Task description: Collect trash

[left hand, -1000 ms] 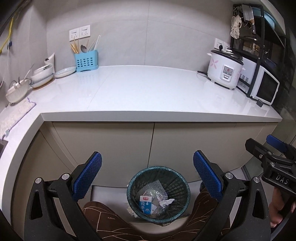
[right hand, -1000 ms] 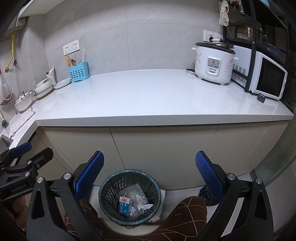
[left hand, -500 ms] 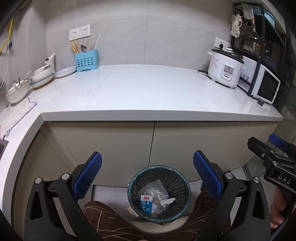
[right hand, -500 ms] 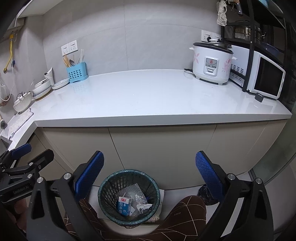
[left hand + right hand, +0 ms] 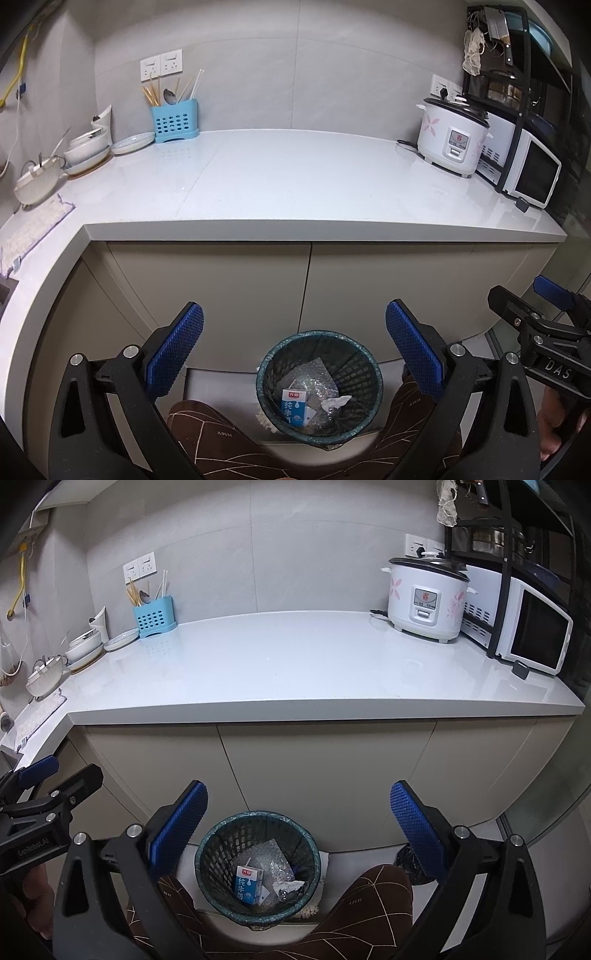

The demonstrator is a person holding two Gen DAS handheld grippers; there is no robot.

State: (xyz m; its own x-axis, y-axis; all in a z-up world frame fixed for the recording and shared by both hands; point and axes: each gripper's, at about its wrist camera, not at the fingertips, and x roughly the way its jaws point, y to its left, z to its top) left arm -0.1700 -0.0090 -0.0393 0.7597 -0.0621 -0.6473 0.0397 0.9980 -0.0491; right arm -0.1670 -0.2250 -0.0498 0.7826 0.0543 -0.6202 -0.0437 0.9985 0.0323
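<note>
Not much has changed since a sec ago. Both grippers hang in about the same spot over the bin, and both views have only slid a tiny bit. Nothing new went in the bin and nothing came out. So I think the job is done, or v. close: the counter has no trash left on it that I can see.

The left gripper is wide open w/ nothing in it. The right gripper is wide open too, also w/ nothing in it. Each one shows at the edge of the other's view.

The bin sits on the floor by the cupboard doors, between the person's knees in brown trousers. It has a dark bag in it. Inside lies the trash: a blue and white milk box on the left, a shiny see-thru wrap under and behind it, and a crumpled white paper on the right. In the right view the milk box stands nearly up, w/ what looks like a straw at the top. The bin is far from full.

Other holders, all on the counter:
- Blue cup at the back left, w/ chopsticks and a spoon in it.
- Bowls stacked on a plate, far left. Can't tell what's in them.
- Rice cooker at the right, lid shut.
- Microwave next to it, door shut.

If more trash is left, it's out of view.
</note>
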